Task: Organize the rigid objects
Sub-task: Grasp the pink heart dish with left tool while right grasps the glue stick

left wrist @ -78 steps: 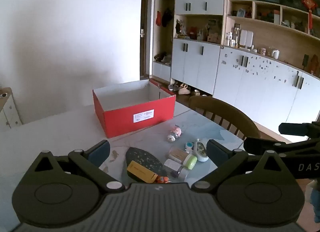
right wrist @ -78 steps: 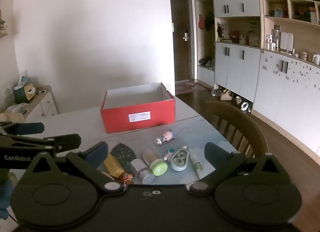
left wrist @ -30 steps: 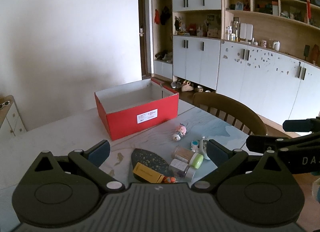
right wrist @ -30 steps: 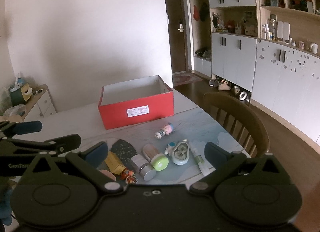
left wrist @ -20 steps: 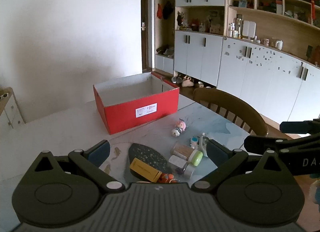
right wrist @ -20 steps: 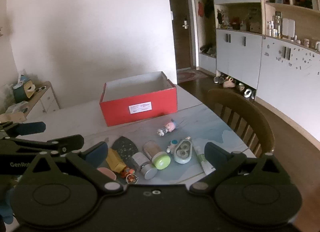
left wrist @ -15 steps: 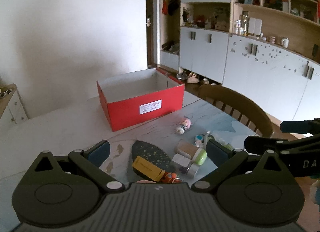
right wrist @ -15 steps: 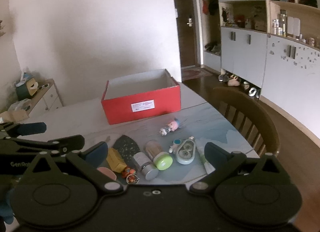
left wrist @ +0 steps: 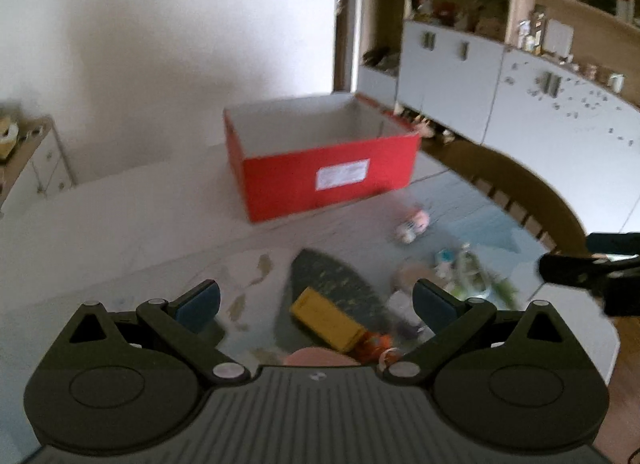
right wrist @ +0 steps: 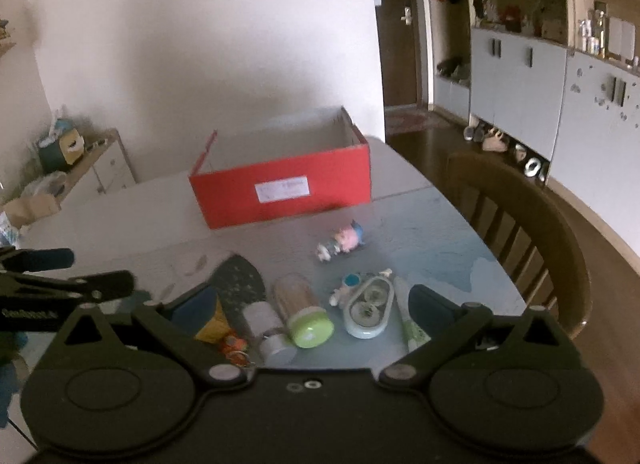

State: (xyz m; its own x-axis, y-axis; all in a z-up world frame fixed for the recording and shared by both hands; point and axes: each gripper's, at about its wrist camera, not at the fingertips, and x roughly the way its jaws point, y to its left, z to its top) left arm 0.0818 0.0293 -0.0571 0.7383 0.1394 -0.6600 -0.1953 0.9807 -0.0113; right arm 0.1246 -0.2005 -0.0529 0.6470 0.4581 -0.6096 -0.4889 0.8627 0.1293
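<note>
Left wrist view is motion-blurred. Left gripper [left wrist: 316, 304] sits low centre, fingers wide apart, nothing between them, hovering above the table [left wrist: 120, 232]. Red box [left wrist: 320, 160], open top, white label on its near wall, stands at 12 o'clock from the gripper, well apart, nothing visible inside. Dark oval mat [left wrist: 332, 284] lies between the fingers in view; yellow box [left wrist: 326, 318] rests on its near end, tilted. Small orange toy [left wrist: 374, 344] just beside the yellow box at 4 o'clock. Pink round thing [left wrist: 320, 358] at the gripper body edge, mostly hidden. Blurred clutter at 2 o'clock, not readable. The other tool's dark fingers show at 3 o'clock, far right edge.

Right wrist view is sharper. Right gripper [right wrist: 312, 310] is low centre, fingers spread, holding nothing, above the near table edge. Left to right between the fingers: yellow box partly behind the left finger, dark mat at 11 o'clock, silver-capped jar [right wrist: 266, 328] on its side, green-lidded jar [right wrist: 304, 314] on its side touching or just beside it, small blue-white figure [right wrist: 346, 288], white oval case [right wrist: 368, 308] with two round wells, green-white tube [right wrist: 410, 320] just beside the case. Pink pig toy [right wrist: 342, 242] lies on its side at 12 o'clock, between clutter and red box. Wooden chair [right wrist: 528, 232] at 2 o'clock by the table edge. White cabinets [right wrist: 560, 96] along the far right.
</note>
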